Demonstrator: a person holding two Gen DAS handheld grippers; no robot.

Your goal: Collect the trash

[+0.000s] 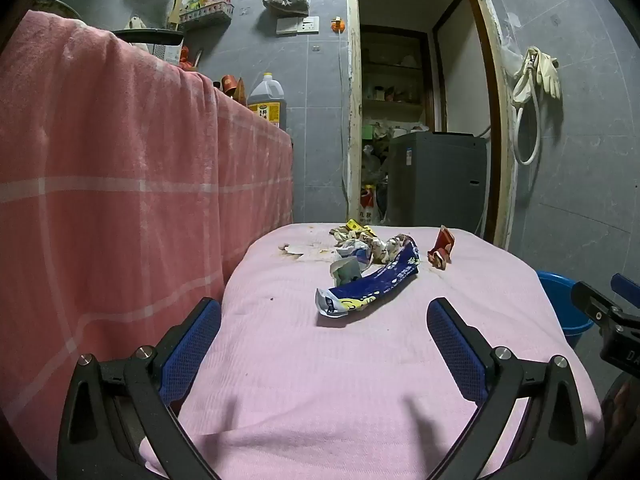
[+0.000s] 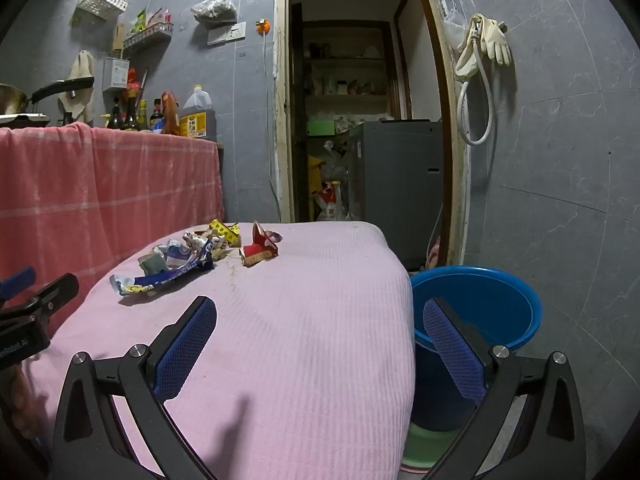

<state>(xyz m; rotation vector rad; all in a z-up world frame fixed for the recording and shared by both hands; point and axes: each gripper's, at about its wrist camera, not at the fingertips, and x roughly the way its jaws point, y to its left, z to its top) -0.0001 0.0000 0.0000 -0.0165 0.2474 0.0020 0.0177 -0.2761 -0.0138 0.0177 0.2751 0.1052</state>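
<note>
Left wrist view: the left gripper (image 1: 324, 344) is held fully spread and empty above the pink cloth-covered table (image 1: 360, 380), with the long crumpled blue foil wrapper (image 1: 370, 286) lying just ahead, nearest of the litter. The right gripper (image 2: 320, 344), equally wide and empty, is poised beside the blue plastic bucket (image 2: 500, 292). The wrapper's middle should be straddled squarely before closing.

Grey-tiled room with an open doorway

Grey wall (image 2: 560, 160) tiles all round; a wood-framed doorway (image 2: 360, 100) opens on shelves (image 2: 344, 60) and a grey machine (image 2: 400, 176). Gloves (image 2: 496, 40) and a hose (image 2: 476, 112) hang by its right edge.
</note>
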